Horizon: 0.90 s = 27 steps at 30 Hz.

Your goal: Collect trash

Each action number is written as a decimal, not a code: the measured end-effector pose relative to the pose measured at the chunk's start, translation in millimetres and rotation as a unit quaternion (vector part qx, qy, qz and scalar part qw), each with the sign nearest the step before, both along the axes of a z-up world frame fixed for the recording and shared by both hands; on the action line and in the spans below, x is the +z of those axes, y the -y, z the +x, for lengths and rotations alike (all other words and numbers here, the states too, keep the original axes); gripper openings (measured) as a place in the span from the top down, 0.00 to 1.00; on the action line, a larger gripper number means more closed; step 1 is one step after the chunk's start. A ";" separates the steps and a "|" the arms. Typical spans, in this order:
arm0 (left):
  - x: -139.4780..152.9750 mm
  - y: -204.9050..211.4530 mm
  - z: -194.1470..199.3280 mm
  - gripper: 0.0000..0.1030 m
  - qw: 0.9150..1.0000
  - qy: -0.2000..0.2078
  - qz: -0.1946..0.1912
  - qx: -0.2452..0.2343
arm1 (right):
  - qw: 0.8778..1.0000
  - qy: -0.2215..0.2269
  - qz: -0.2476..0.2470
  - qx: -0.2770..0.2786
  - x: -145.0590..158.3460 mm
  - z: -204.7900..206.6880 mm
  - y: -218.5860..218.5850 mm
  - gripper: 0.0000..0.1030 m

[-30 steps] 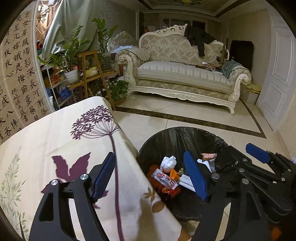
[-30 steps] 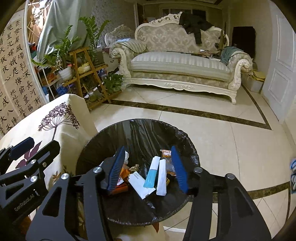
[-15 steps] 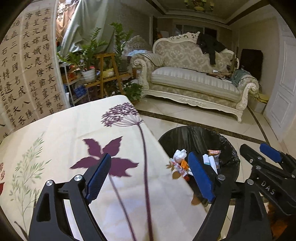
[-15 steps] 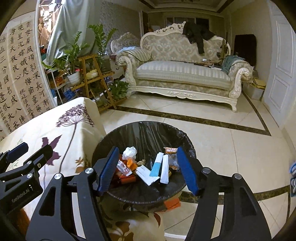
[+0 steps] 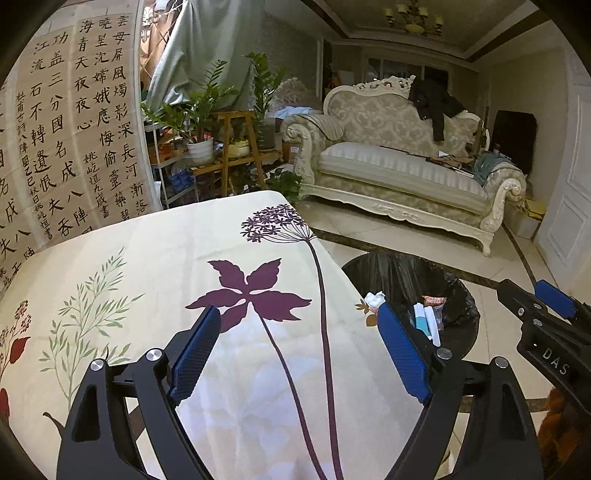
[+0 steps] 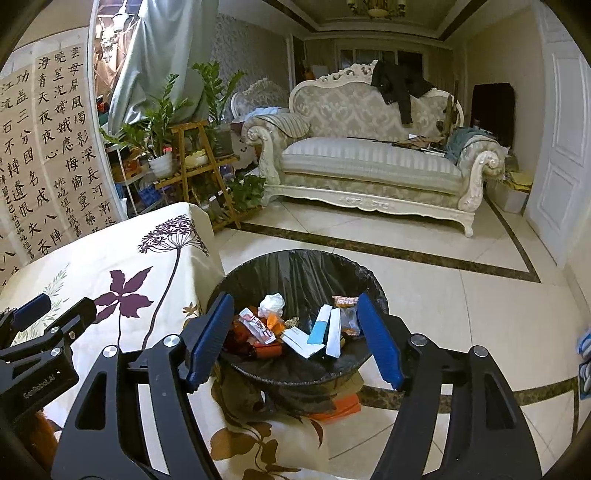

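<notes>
We see dim, warm indoor light, source overhead: chandelier (image 5: 412, 18) glowing at top. Floor tiles (image 6: 461, 295) carry soft sheen. Tablecloth (image 5: 184, 258) brightest surface, slightly washed out. Strong fisheye bend; black vignette in corners. Both views sharp, no motion blur. Bin interior (image 6: 306, 273) dark, liner glinting.

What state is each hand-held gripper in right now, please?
Left hand-held gripper: open, holding nothing, above the tablecloth.
Right hand-held gripper: jaws opening, nothing between them, above the trash bin.
</notes>
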<state>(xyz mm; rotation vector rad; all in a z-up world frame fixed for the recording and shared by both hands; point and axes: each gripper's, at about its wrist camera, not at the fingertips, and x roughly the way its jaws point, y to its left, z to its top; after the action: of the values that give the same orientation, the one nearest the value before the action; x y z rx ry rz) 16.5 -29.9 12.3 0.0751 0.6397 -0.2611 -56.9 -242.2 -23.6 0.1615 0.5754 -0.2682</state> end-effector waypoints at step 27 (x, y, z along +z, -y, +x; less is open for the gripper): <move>5.9 -9.6 -5.9 0.19 1.000 0.010 -0.008 0.005 | 1.000 0.008 -0.006 0.002 8.3 -7.0 -7.1 0.34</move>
<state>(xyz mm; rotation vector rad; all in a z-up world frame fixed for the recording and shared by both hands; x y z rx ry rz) 10.6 -20.2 18.2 0.0592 0.6187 -0.2551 -63.9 -235.1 -15.3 0.1513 0.5576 -0.2666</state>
